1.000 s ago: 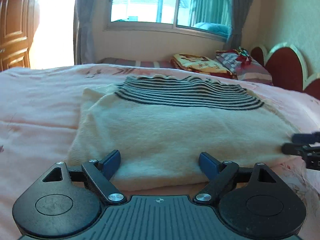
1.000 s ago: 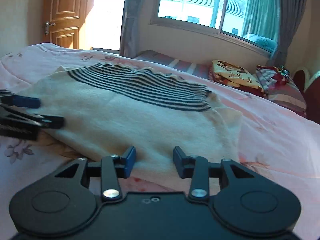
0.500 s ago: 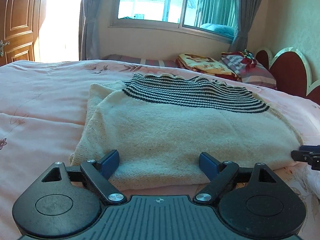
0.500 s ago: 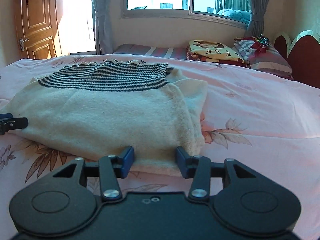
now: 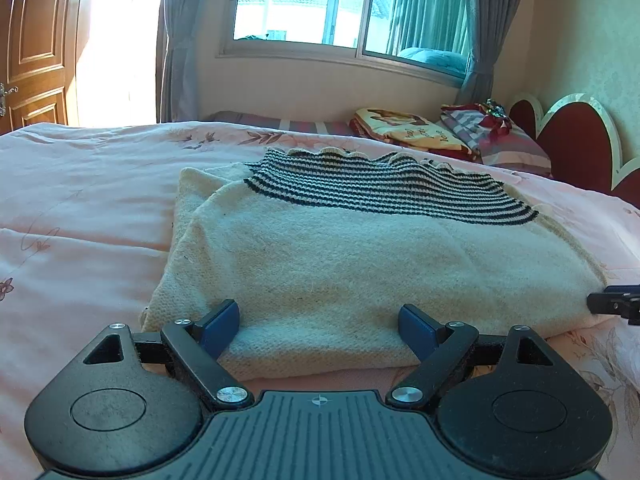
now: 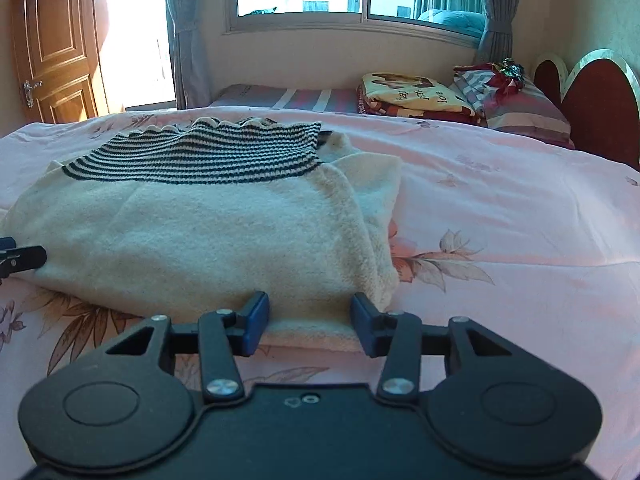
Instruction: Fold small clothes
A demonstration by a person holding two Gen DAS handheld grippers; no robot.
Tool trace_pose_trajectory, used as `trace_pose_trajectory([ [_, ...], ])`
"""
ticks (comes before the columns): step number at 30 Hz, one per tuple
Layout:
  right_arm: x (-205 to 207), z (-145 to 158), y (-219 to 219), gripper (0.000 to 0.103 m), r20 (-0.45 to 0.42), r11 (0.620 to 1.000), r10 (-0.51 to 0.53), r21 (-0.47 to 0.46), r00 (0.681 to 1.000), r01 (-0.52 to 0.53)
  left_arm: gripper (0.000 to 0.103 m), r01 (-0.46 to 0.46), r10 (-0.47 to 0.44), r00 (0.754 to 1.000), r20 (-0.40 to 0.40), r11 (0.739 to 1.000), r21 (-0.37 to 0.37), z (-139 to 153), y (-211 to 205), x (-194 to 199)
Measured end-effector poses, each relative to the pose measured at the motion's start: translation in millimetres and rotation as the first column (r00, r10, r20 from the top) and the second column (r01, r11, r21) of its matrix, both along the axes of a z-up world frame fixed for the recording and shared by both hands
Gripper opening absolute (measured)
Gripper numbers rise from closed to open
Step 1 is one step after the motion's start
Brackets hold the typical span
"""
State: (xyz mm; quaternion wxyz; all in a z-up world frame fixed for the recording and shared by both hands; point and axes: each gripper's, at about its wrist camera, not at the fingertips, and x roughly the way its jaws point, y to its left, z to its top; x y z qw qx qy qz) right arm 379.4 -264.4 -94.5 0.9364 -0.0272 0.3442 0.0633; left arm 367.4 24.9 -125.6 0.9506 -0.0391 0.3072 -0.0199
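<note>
both grippers backed off sweater (image 5: pixel 340 264) | jaws: both released | blanket (image 6: pixel 408 90) reads "love"

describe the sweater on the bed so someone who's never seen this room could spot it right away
Start at the big bed with the pink floral cover under the window. The sweater lies folded near its middle, in front of both grippers. It is cream and fuzzy with a band of thin black stripes along its far edge, unlike the colourful folded blankets stacked by the headboard.

Daylight from the window (image 5: pixel 344 12) glares (doorway seemingly overexposed); sharp centre, fisheye-bent edges.
</note>
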Motion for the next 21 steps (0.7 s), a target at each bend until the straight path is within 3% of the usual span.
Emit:
trace_pose_trajectory([
  [2,-3.5,6.6,-1.4,0.044,0.025,1.000,-0.006,0.012,1.000,0.006,0.086,0.004,-0.004,1.000,0.002,1.000,0.022,-0.8,-2.8,-0.6],
  [6,3.6,-2.5,5.1,0.044,-0.051,0.998,0.014,-0.061,0.999,-0.017,0.087,0.007,-0.007,1.000,-0.003,1.000,0.012,0.9,-0.7,-1.2],
  [9,-0.7,15.0,1.1,0.043,-0.015,1.000,0.004,0.011,1.000,-0.004,0.086,0.003,-0.004,1.000,0.027,1.000,0.017,19.0,0.6,-19.5],
  [11,-9.0,24.0,-2.0,0.044,0.028,0.999,0.015,0.047,0.999,-0.016,0.087,-0.024,0.027,0.998,0.056,0.999,-0.048,27.8,7.7,-40.7],
  [13,-12.4,24.8,0.9,0.044,0.032,0.999,0.021,0.038,0.999,-0.022,0.086,-0.076,0.086,0.995,0.041,0.977,-0.198,26.6,20.6,-57.3],
  [15,-14.4,22.9,4.8,0.044,0.026,0.998,0.033,0.048,0.999,-0.034,0.086,-0.148,0.167,0.986,0.017,0.910,-0.388,18.1,36.5,-72.2],
  [17,-16.2,22.3,10.6,0.044,0.026,0.997,0.044,0.061,0.999,-0.046,0.086,-0.220,0.260,0.966,0.001,0.818,-0.532,8.1,49.1,-82.0],
  [21,-16.6,24.7,16.5,0.039,0.033,0.984,0.054,0.169,0.998,-0.058,0.080,-0.318,0.363,0.926,-0.107,0.593,-0.740,-19.3,65.9,-81.4],
])
